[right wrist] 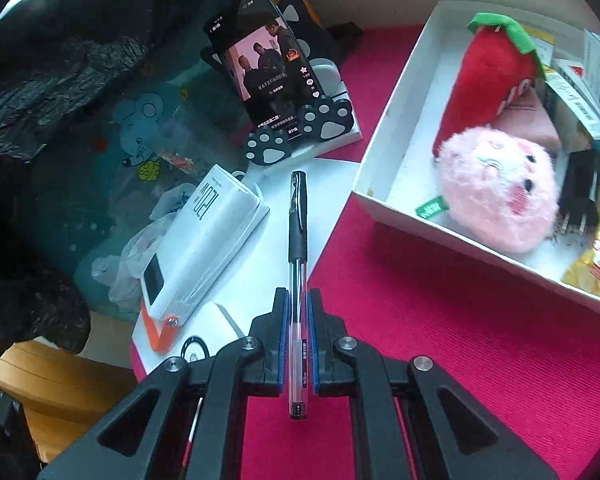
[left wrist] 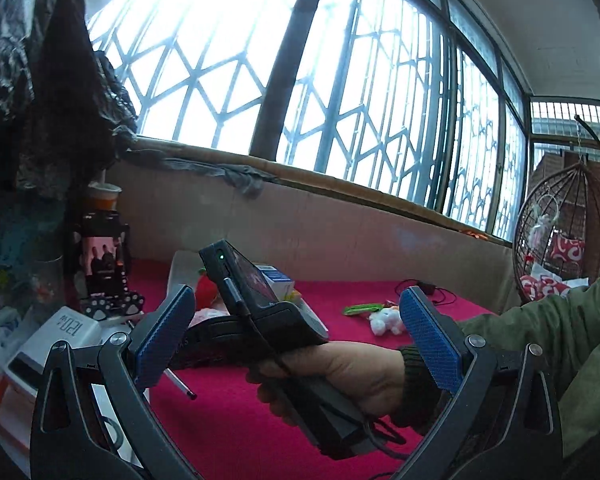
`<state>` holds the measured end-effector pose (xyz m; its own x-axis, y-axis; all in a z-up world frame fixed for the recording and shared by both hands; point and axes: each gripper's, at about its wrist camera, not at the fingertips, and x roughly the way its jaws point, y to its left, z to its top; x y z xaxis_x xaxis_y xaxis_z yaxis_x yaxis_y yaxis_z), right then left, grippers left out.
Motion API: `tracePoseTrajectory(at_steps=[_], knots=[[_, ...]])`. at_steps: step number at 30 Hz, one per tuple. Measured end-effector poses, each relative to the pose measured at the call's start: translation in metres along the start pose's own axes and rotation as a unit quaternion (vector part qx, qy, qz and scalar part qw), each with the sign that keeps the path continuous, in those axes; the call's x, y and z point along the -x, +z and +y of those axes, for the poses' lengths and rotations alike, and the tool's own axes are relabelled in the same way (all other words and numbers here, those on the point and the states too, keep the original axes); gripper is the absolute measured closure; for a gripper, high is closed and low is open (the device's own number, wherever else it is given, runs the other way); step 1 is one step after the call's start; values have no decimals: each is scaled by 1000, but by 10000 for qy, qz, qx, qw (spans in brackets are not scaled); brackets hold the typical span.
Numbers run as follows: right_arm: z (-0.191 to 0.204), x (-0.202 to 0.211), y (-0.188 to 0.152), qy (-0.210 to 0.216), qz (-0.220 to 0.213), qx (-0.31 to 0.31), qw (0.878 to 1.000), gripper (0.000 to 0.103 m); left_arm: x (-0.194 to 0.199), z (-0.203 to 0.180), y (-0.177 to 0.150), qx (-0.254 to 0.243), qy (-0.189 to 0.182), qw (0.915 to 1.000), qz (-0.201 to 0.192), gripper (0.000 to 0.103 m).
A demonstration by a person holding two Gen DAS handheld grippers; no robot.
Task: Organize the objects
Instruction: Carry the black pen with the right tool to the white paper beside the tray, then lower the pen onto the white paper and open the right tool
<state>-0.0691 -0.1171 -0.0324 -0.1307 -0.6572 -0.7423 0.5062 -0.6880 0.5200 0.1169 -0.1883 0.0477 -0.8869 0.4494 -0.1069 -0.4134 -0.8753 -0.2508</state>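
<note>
In the right wrist view my right gripper is shut on a clear pen with a black cap. The pen points forward, its cap over a white sheet beside a white power bank. To the right stands a white box holding a red strawberry plush, a pink plush, small cartons and snack packets. In the left wrist view my left gripper is open with nothing between its blue pads. Beyond it a hand carries the right gripper, and the pen's end shows.
A phone playing video leans on a paw-print stand at the back left. Black plastic bags pile up on the left. On the red cloth lie a green item, a white fluffy toy and a cable. A hanging wicker chair stands far right.
</note>
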Motion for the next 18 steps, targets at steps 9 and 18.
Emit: tracePoseTrajectory(at_steps=[9,18], knots=[[31,-23,24,-484,-463,329,9972,95,8,23,-3,317,229,9992,9,0],[24,14,3,-958,-884,869,9876,95,-7,3,2,135,95,9997,160,0]])
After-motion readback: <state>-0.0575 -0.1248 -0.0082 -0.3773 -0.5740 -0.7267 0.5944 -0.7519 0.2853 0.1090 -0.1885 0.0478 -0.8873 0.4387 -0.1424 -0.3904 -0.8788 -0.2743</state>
